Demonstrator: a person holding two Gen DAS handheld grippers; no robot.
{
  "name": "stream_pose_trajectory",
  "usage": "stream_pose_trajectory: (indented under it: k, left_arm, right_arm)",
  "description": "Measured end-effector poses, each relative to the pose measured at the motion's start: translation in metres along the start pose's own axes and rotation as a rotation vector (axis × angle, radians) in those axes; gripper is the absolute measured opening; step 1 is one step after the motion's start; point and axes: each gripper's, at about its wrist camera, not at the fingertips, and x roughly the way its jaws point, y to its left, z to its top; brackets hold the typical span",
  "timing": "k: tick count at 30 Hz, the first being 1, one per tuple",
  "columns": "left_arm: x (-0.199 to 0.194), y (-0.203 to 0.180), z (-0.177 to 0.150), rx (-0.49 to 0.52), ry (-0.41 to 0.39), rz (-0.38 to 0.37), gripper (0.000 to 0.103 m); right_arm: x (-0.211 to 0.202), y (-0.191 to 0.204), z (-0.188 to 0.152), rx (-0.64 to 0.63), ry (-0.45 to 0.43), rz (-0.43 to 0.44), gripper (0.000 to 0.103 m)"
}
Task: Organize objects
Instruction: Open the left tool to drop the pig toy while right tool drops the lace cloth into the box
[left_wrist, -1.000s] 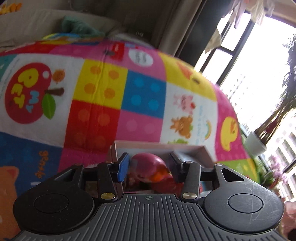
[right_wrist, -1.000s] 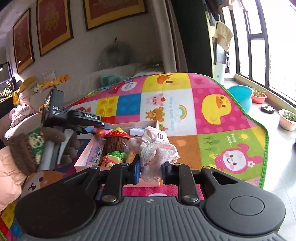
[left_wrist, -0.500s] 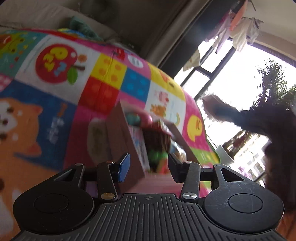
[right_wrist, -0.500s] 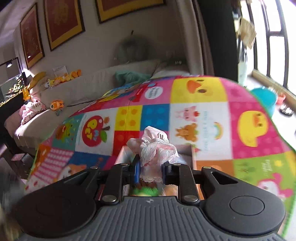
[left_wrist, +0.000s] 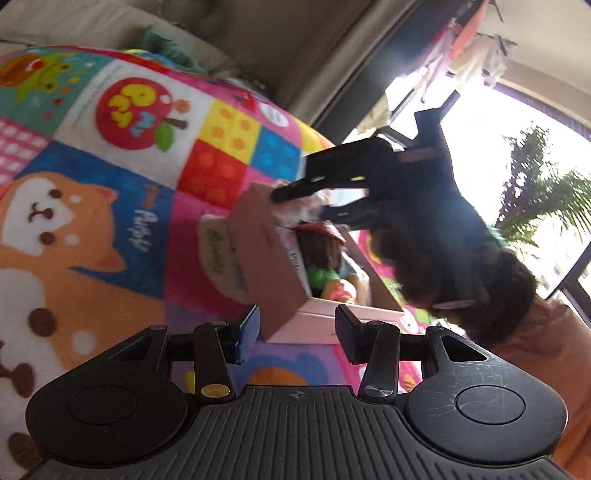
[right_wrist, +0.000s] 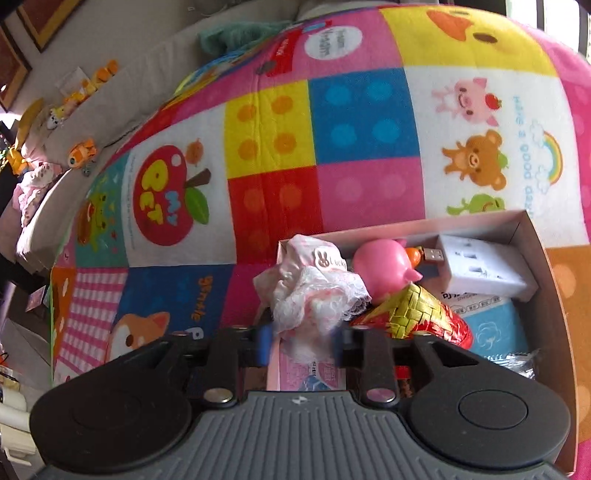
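Observation:
A cardboard box (right_wrist: 406, 224) lies on the colourful play mat (right_wrist: 362, 122), and its brown side (left_wrist: 258, 258) also shows in the left wrist view. My right gripper (right_wrist: 303, 347) hovers over the box's left end. Its jaws are opening around a pink lace cloth (right_wrist: 314, 291), which still sits between them and rests on the box contents. In the box are a pink pig toy (right_wrist: 384, 264), a white power strip (right_wrist: 480, 271) and a doll with a woven red and yellow hat (right_wrist: 417, 314). My left gripper (left_wrist: 297, 325) is open at the box's near corner, gripping nothing.
A beige sofa (right_wrist: 122, 92) with small plush toys runs along the mat's far edge. In the left wrist view the right gripper (left_wrist: 332, 184) and a person's dark sleeve (left_wrist: 461, 266) reach over the box from the right. Potted plants (left_wrist: 535, 206) stand by the window.
My right gripper swung over the box, tipped downward and began to open around the lace cloth. My left gripper drew back from inside the box to its near corner.

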Motion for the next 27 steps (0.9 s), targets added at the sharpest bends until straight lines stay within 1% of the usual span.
stream_pose_trajectory:
  k: [2,4,5,6,7,8,9,11,14,15,16,20,23,26,27]
  left_arm:
    - [-0.001,0.005,0.002,-0.025,-0.009,0.004,0.049]
    - [-0.003,0.007,0.004,-0.038,-0.024,0.002,0.049]
    - [-0.004,0.007,0.005,-0.041,-0.03,-0.001,0.049]
    - [-0.005,0.007,0.005,-0.041,-0.035,-0.005,0.049]
    - [-0.006,0.007,0.006,-0.041,-0.038,-0.009,0.049]
    - [-0.007,0.006,0.006,-0.04,-0.039,-0.013,0.049]
    - [-0.008,0.006,0.006,-0.038,-0.04,-0.015,0.049]
    - [-0.008,0.005,0.005,-0.035,-0.039,-0.013,0.049]
    - [-0.007,0.006,0.003,-0.031,-0.029,-0.001,0.049]
    - [-0.006,0.007,0.002,-0.032,-0.024,0.005,0.049]
    - [-0.005,0.007,0.001,-0.033,-0.019,0.012,0.049]
    - [0.001,0.008,-0.002,-0.037,0.009,0.056,0.049]
    - [0.002,0.007,-0.006,-0.034,0.026,0.069,0.049]
    - [0.006,0.006,-0.008,-0.038,0.043,0.091,0.049]
    - [0.008,0.005,-0.008,-0.039,0.051,0.099,0.049]
  right_arm:
    - [-0.018,0.008,0.002,-0.046,-0.066,-0.024,0.046]
    - [-0.032,0.013,0.006,-0.078,-0.116,-0.033,0.046]
    - [-0.036,0.015,0.008,-0.091,-0.132,-0.042,0.044]
    - [-0.036,0.016,0.009,-0.09,-0.134,-0.042,0.035]
    - [-0.032,0.015,0.009,-0.074,-0.11,-0.035,0.028]
    - [-0.024,0.013,0.009,-0.055,-0.072,-0.035,0.017]
    - [-0.015,0.011,0.008,-0.043,-0.039,-0.042,0.014]
    - [0.003,0.01,0.006,-0.039,-0.015,-0.07,0.013]
    - [0.026,0.005,0.008,-0.032,0.007,-0.084,0.013]
    - [0.031,0.006,0.009,-0.043,0.006,-0.093,0.009]
    - [0.035,0.009,0.009,-0.063,0.003,-0.098,0.009]
    - [0.043,0.023,0.002,-0.18,0.03,-0.146,0.01]
    - [0.039,0.025,-0.006,-0.246,0.07,-0.154,0.01]
    - [0.033,0.033,-0.023,-0.391,0.041,-0.194,0.01]
    - [0.031,0.035,-0.028,-0.416,0.024,-0.204,0.012]
